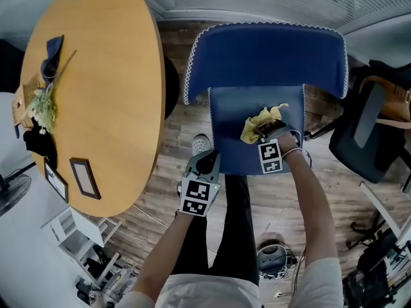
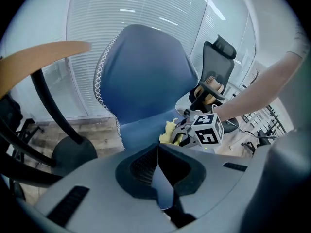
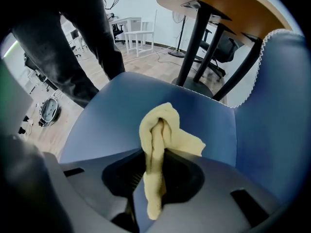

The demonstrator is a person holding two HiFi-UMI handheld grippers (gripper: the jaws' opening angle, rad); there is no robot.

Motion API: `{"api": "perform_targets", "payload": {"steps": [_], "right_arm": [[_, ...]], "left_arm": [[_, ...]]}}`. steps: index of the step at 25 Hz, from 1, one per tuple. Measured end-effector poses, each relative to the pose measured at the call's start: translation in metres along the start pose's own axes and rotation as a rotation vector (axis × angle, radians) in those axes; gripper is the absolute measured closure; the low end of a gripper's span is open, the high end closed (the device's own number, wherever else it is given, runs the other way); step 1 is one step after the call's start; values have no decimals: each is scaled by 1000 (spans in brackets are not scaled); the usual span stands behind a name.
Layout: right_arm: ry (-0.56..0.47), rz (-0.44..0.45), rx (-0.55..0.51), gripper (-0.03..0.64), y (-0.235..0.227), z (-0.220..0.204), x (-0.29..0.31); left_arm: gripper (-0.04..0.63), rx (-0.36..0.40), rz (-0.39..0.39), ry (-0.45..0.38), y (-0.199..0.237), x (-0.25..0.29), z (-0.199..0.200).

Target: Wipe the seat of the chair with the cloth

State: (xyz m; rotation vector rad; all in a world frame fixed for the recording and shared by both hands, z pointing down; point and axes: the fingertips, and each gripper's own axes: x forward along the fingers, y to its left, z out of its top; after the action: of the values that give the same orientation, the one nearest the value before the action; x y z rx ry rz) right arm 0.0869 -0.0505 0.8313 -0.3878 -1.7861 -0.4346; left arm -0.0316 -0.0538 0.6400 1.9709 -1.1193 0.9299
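The yellow cloth [image 3: 163,125] lay bunched on the blue chair seat [image 1: 231,143], with a narrow fold pinched in the right gripper's [image 3: 155,159] jaws; friction while wiping might tug it free. At the seat's front edge, the left gripper's [image 2: 158,152] jaws met, empty.

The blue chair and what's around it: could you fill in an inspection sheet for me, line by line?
Surface: blue chair seat, no mess seen on it.
Job's things: yellow cloth, bunched over the seat; contact cannot be told.
Clutter: picture frames and a sprig of flowers on the round wooden table.
Grippers: right gripper shut on the cloth; left gripper shut, empty, by the seat's front edge.
Cables: a tangle of cable on the floor by the person's feet.
Surroundings: wood floor, black office chair, window blinds.
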Motion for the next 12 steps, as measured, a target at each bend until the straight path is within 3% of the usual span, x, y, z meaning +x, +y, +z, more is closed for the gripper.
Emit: {"api": "perform_targets", "payload": {"steps": [12], "right_arm": [[29, -32, 172, 520, 36, -57, -16]], "left_arm": [[566, 76, -45, 35, -29, 9, -3]]}}
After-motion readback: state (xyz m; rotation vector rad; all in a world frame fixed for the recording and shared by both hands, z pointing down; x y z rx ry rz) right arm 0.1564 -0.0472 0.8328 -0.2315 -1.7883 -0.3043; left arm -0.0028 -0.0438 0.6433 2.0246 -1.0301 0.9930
